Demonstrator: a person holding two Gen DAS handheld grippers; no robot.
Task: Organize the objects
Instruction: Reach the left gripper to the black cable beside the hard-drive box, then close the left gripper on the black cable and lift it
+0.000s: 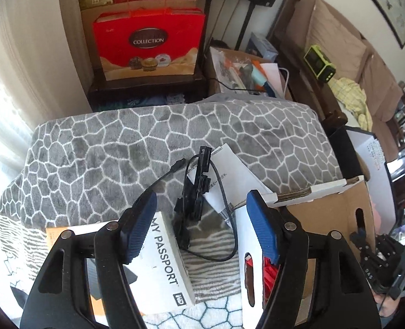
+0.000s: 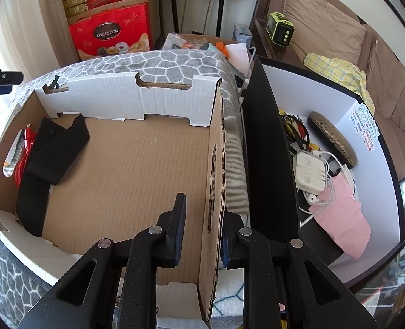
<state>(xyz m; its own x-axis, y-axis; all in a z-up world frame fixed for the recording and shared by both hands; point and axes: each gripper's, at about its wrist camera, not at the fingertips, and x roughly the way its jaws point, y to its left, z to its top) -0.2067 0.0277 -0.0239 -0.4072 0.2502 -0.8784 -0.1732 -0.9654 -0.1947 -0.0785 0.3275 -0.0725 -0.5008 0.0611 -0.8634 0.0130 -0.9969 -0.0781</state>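
Note:
My left gripper (image 1: 202, 224) is open and empty above the grey patterned blanket (image 1: 120, 142). Between and ahead of its fingers lie a black cable with connectors (image 1: 199, 192) and a white paper sheet (image 1: 235, 175). A white "MY PASSPORT" box (image 1: 169, 263) lies under the left finger. My right gripper (image 2: 202, 230) straddles the right wall of the open cardboard box (image 2: 216, 181), one finger inside, one outside; the jaws look closed on the wall. Inside the box lie a black pouch (image 2: 54, 150) and a red cable (image 2: 27, 148).
A black-and-white bin (image 2: 367, 164) at the right holds earphones, a white case, a pink cloth and an oval case. Red gift boxes (image 1: 147, 46) stand behind the blanket. A brown sofa (image 2: 339, 41) runs along the right.

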